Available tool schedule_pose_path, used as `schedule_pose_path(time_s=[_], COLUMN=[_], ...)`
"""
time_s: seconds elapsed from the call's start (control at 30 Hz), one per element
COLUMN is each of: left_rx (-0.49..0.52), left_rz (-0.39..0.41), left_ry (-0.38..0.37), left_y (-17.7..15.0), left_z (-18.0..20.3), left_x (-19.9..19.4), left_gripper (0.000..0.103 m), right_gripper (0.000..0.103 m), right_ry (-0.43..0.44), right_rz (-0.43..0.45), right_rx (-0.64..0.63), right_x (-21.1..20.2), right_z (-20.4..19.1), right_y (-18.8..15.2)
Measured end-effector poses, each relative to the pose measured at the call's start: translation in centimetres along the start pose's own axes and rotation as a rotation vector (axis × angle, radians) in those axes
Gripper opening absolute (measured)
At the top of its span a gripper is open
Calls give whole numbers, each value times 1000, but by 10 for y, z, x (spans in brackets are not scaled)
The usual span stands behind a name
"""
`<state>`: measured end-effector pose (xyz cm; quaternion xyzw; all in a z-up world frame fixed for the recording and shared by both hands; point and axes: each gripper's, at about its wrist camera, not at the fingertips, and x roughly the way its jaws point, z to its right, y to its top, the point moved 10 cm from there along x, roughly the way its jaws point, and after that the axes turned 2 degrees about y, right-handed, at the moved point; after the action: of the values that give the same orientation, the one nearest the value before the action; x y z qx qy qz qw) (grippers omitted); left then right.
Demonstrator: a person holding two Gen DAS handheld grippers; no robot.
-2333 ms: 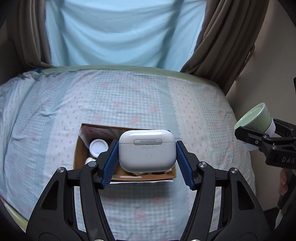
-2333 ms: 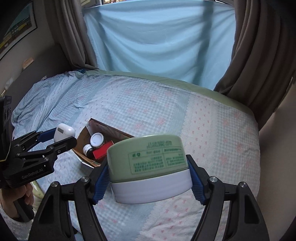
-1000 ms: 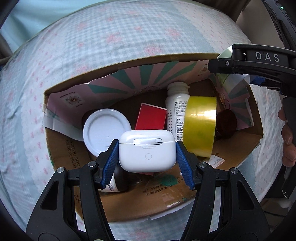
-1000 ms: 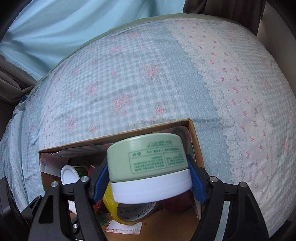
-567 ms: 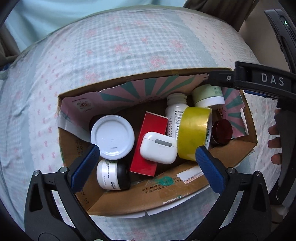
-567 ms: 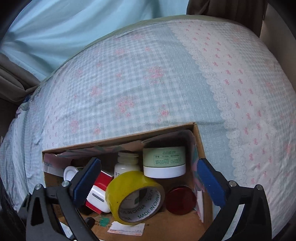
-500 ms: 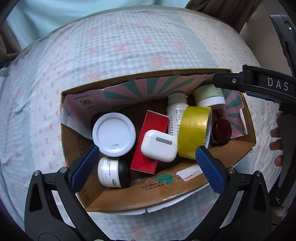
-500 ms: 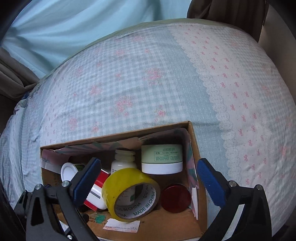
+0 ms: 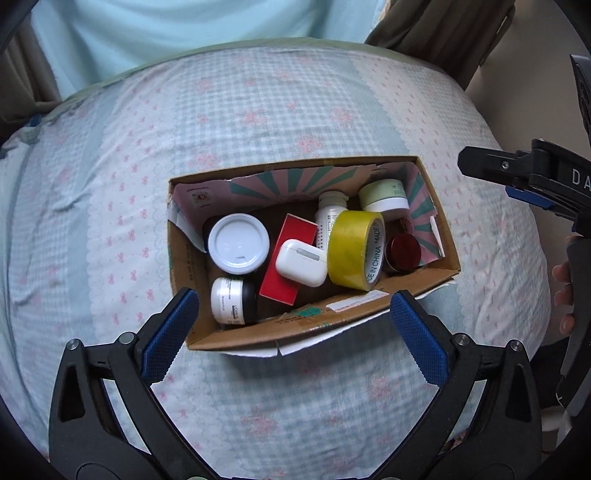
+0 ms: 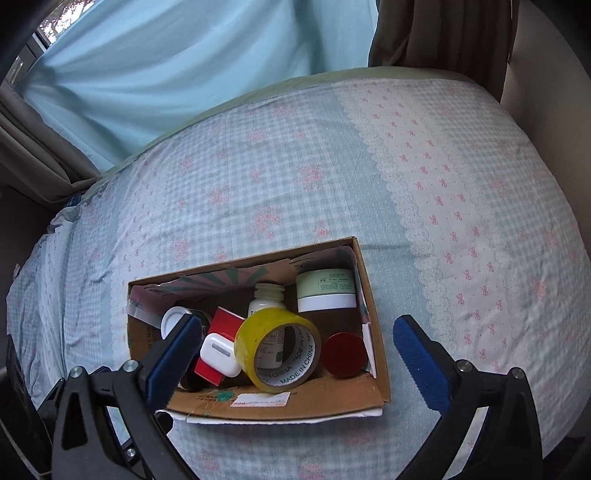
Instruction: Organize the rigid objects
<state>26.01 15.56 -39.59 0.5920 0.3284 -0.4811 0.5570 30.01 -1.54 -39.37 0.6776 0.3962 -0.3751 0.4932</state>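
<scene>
A cardboard box (image 9: 236,338) (image 10: 280,408) sits on the bed. Inside lie a white earbud case (image 9: 301,262) (image 10: 218,352) on a red box (image 9: 286,258) (image 10: 225,325), a green cream jar (image 9: 384,194) (image 10: 327,290) at the far right corner, a yellow tape roll (image 9: 354,249) (image 10: 277,349), a white bottle (image 9: 328,221) (image 10: 267,297), a red lid (image 9: 402,251) (image 10: 343,352), a white-lidded jar (image 9: 238,243) (image 10: 173,319) and a small white jar (image 9: 231,299). My left gripper (image 9: 293,332) is open and empty above the box's near wall. My right gripper (image 10: 295,354) is open and empty above the box.
The bed (image 9: 258,110) (image 10: 461,221) has a blue checked sheet with pink flowers. Blue drapes (image 10: 166,66) and brown curtains (image 10: 424,33) hang behind it. The right gripper's body (image 9: 535,177) and a hand (image 9: 563,291) show at the right in the left wrist view.
Both grippers have let go: the earbud case and the green jar now lie in the box. Both grippers have since pulled up and back from the box, still open.
</scene>
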Motion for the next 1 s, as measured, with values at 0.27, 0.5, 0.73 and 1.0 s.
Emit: schedule_pose_path(time_s=[0.27, 0.5, 0.73, 1.0], left_rx=[-55, -48, -27, -77], left_rz=[80, 211, 414, 573], left_ry=[-23, 13, 35, 74], left_y=[-5, 6, 19, 15], left_z=[3, 18, 56, 105], left_x=[-74, -165, -265, -333], left_gripper=[103, 103, 103, 103], right_gripper=[103, 103, 103, 103], right_ry=[-23, -55, -77, -95], right_rz=[34, 115, 282, 433], right_rx=[-8, -52, -106, -228], right_x=[-84, -176, -269, -338], right_z=[8, 18, 28, 39], right_y=[-25, -32, -21, -23])
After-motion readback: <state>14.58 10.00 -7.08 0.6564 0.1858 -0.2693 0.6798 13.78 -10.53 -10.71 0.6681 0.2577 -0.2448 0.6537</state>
